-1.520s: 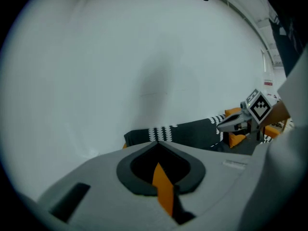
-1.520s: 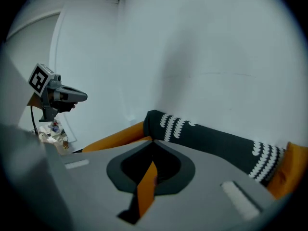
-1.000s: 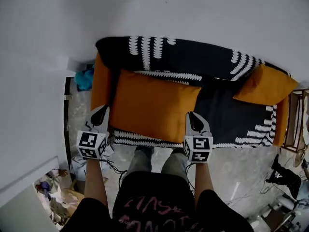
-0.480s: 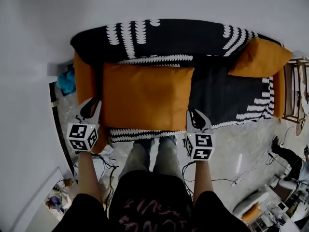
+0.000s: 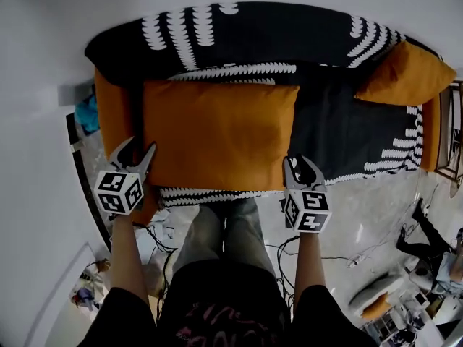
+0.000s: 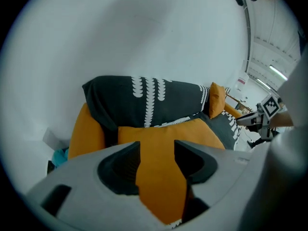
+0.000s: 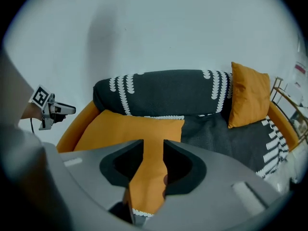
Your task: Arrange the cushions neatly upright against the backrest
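A pale wall [image 5: 43, 20] backs a sofa [image 5: 289, 35] draped in a black, white-patterned cover. The large orange cushion [image 5: 217, 136] lies flat on the seat's left half, its long axis along the sofa and its far edge at the backrest's foot. The small orange cushion [image 5: 405, 74] leans at the right end; the right gripper view shows it upright. The left tongs [image 5: 133, 154] and right tongs [image 5: 303, 168] sit at the large cushion's front corners. Both have just been opening, with orange fabric showing in each gap, unpinched.
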`<action>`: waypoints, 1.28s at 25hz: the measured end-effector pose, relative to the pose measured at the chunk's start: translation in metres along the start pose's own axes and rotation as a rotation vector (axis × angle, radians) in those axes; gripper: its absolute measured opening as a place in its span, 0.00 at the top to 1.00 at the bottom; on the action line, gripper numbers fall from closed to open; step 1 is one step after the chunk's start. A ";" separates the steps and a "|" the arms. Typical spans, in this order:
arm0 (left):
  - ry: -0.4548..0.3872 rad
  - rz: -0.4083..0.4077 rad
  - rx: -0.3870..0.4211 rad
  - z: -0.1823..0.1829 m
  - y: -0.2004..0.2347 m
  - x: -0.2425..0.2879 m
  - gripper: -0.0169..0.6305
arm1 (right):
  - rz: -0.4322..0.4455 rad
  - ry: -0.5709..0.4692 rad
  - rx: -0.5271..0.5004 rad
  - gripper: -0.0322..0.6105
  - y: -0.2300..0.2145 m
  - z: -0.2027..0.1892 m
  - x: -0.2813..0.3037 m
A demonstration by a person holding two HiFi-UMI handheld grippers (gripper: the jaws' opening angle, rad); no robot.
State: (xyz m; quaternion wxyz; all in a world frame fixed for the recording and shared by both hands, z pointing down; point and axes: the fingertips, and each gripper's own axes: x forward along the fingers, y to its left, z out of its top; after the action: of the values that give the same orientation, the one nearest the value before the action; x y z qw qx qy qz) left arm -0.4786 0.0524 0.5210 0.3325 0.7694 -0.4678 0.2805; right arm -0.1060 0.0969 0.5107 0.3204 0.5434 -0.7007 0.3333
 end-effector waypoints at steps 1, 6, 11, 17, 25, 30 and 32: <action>0.009 0.000 -0.006 -0.005 0.002 0.006 0.63 | -0.003 0.009 0.007 0.73 -0.003 -0.005 0.007; 0.061 0.032 -0.059 -0.030 0.020 0.034 0.57 | 0.031 0.078 0.029 0.62 -0.012 -0.036 0.046; 0.120 0.016 -0.082 -0.057 0.043 0.058 0.45 | 0.042 0.104 0.067 0.56 -0.013 -0.051 0.075; 0.157 0.034 -0.084 -0.065 0.053 0.098 0.31 | 0.087 0.162 0.070 0.43 -0.035 -0.061 0.111; 0.234 0.016 -0.107 -0.080 0.061 0.120 0.21 | 0.094 0.249 0.034 0.41 -0.041 -0.079 0.144; 0.262 0.008 -0.142 -0.084 0.064 0.132 0.21 | 0.108 0.303 0.081 0.26 -0.049 -0.085 0.161; 0.270 -0.015 -0.181 -0.089 0.065 0.134 0.21 | 0.133 0.327 0.114 0.22 -0.050 -0.088 0.163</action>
State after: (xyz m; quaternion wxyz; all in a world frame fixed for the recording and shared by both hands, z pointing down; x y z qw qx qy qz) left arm -0.4942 0.0272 0.6921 0.4623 0.6950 -0.4366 0.3356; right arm -0.0822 0.0704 0.6991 0.3761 0.4519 -0.6536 0.4766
